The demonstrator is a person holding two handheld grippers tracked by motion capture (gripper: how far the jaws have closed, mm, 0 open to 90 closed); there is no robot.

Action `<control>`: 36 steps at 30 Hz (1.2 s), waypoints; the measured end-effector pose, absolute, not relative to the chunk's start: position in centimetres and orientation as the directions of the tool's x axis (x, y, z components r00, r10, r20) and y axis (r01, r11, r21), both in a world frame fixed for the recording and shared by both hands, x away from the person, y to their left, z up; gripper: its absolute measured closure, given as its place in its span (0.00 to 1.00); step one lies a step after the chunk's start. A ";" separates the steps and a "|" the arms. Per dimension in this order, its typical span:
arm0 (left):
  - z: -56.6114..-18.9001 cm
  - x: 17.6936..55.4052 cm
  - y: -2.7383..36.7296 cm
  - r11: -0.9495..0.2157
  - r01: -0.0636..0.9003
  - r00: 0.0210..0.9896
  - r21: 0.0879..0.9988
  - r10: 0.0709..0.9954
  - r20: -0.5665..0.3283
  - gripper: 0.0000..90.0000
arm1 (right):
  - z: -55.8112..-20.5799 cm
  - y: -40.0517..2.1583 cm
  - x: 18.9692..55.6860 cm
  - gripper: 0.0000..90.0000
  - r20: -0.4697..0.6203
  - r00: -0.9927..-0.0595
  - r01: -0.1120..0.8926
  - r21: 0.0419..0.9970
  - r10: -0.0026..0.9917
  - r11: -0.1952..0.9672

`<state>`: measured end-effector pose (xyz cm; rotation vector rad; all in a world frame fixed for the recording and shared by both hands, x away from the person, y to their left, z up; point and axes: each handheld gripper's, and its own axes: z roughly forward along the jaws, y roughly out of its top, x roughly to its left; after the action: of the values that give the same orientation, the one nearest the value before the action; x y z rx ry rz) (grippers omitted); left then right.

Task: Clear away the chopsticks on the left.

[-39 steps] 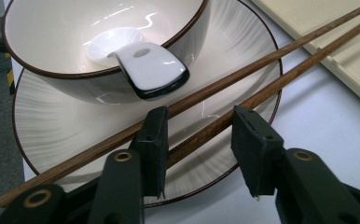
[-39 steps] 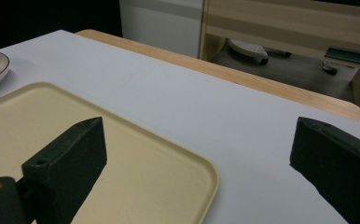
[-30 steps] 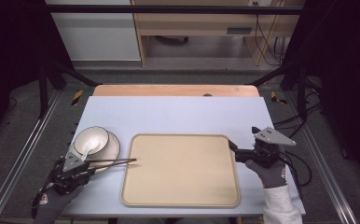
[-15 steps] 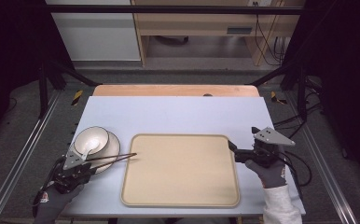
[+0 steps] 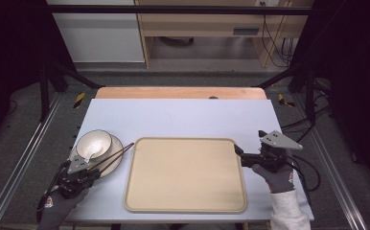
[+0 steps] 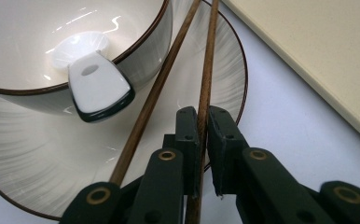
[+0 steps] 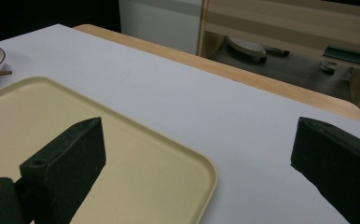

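Observation:
A white bowl (image 5: 94, 143) with a white spoon (image 6: 96, 86) in it stands on a brown-rimmed plate (image 5: 113, 163) at the table's left. Two brown chopsticks (image 5: 116, 154) lie across the plate's rim, their tips toward the tray. My left gripper (image 6: 204, 114) has just been closing and is now shut on one chopstick (image 6: 208, 60). The other chopstick (image 6: 162, 79) passes just outside its left jaw. My right gripper (image 5: 238, 152) stands open at the right edge of the beige tray (image 5: 185, 175), with nothing between its fingers.
The tray (image 7: 122, 154) is bare and takes up the middle of the pale blue table (image 5: 183, 117). A wooden strip (image 5: 178, 92) runs along the far edge. Metal rails flank the table, and shelving stands beyond it.
The left jaws have closed on the chopstick. The chopsticks' far tips have swung away from me, toward the tray's far left corner. The right gripper has not moved.

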<state>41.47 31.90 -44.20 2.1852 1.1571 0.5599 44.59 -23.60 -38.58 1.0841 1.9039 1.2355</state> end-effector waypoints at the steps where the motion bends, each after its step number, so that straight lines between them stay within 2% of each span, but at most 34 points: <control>1: -44.2 41.6 31.9 -0.436 0.598 0.530 0.672 0.844 0.077 0.93 | -38.6 -23.6 44.6 0.04 -0.061 -0.474 0.302 0.926 0.878 0.228; 4: -44.1 41.6 31.8 -0.436 0.596 0.528 0.674 0.845 0.080 0.93 | -38.6 -23.6 44.6 0.04 -0.062 -0.474 0.302 0.926 0.878 0.228; 7: -44.1 41.8 31.8 -0.394 0.594 0.513 0.702 0.857 0.048 0.86 | -38.6 -23.6 44.6 0.04 -0.062 -0.475 0.302 0.925 0.878 0.229; 10: -44.1 42.0 31.7 -0.379 0.602 0.507 0.703 0.861 0.030 0.85 | -38.6 -23.6 44.6 0.04 -0.064 -0.476 0.301 0.925 0.877 0.231; 16: -44.5 42.7 31.2 -0.375 0.626 0.494 0.683 0.869 0.025 0.87 | -38.7 -23.5 44.6 0.04 -0.065 -0.477 0.302 0.924 0.876 0.233; 19: -44.6 43.0 30.9 -0.363 0.636 0.484 0.680 0.875 0.015 0.91 | -38.7 -23.4 44.6 0.03 -0.065 -0.477 0.305 0.923 0.876 0.234; 29: -44.5 42.9 30.6 -0.356 0.638 0.484 0.683 0.875 0.004 0.93 | -38.7 -23.5 44.6 0.03 -0.067 -0.478 0.304 0.923 0.876 0.236; 36: -43.5 42.1 29.7 -0.329 0.611 0.482 0.720 0.876 -0.008 0.93 | -38.6 -23.5 44.6 0.03 -0.064 -0.474 0.303 0.924 0.878 0.232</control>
<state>42.12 29.67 -43.55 2.0608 1.2230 0.5099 44.56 -23.53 -38.61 1.0818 1.9069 1.2303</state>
